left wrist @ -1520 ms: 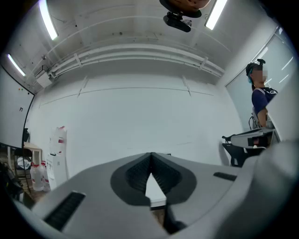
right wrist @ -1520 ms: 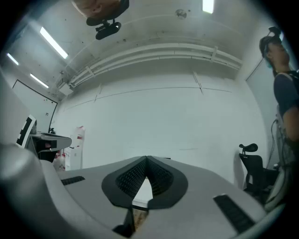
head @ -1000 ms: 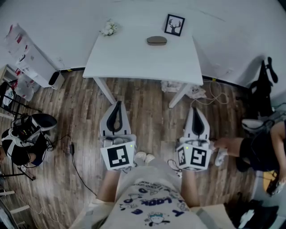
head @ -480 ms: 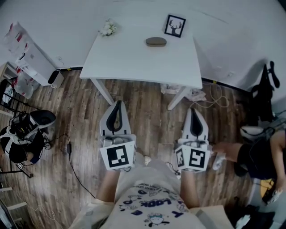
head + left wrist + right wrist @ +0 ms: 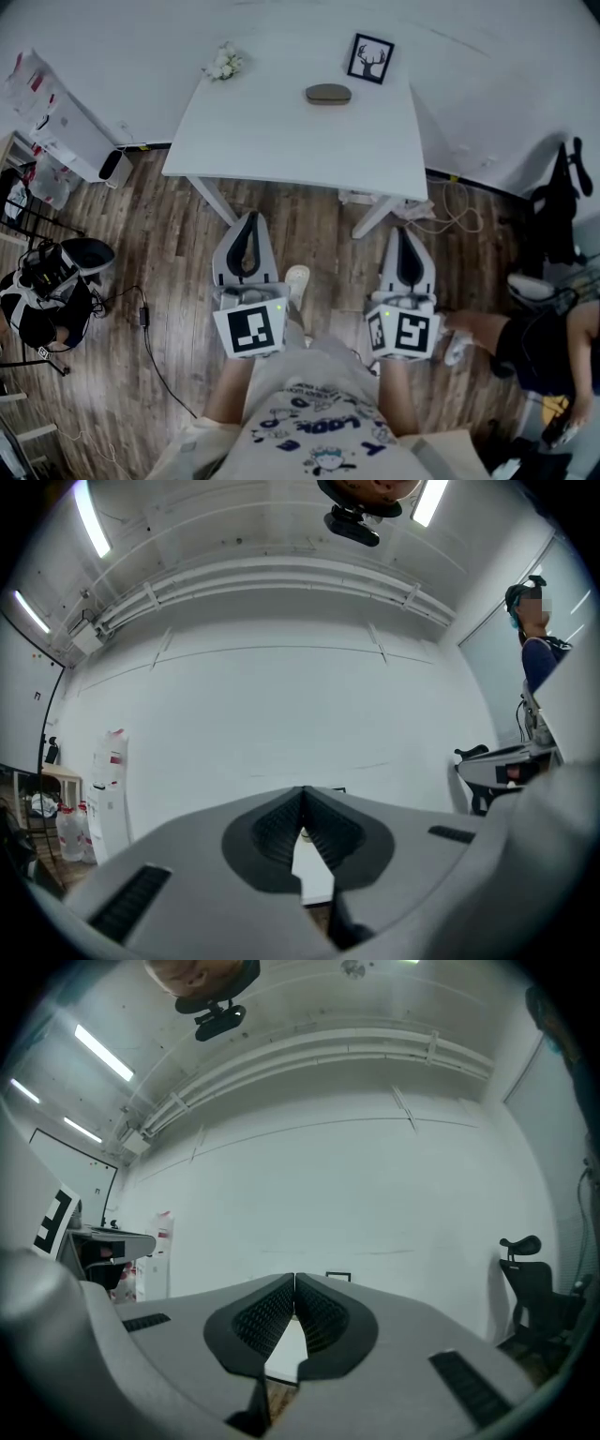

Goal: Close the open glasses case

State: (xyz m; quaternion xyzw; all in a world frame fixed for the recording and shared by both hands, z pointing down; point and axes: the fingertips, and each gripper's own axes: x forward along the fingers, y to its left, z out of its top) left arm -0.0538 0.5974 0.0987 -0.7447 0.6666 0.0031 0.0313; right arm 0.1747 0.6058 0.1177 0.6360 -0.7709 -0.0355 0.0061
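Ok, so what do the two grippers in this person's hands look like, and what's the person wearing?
The left gripper and right gripper match: light grey shells tapering to a point, dark ribbed pads inside. Each carries a white cube with black square markers at the back. The person wears a pale T-shirt printed with blue lettering.

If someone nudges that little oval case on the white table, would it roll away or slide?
Probably slide: the case lies flat and low on the smooth table. Its rounded shell looks rigid, so it likely keeps its shape when squeezed.
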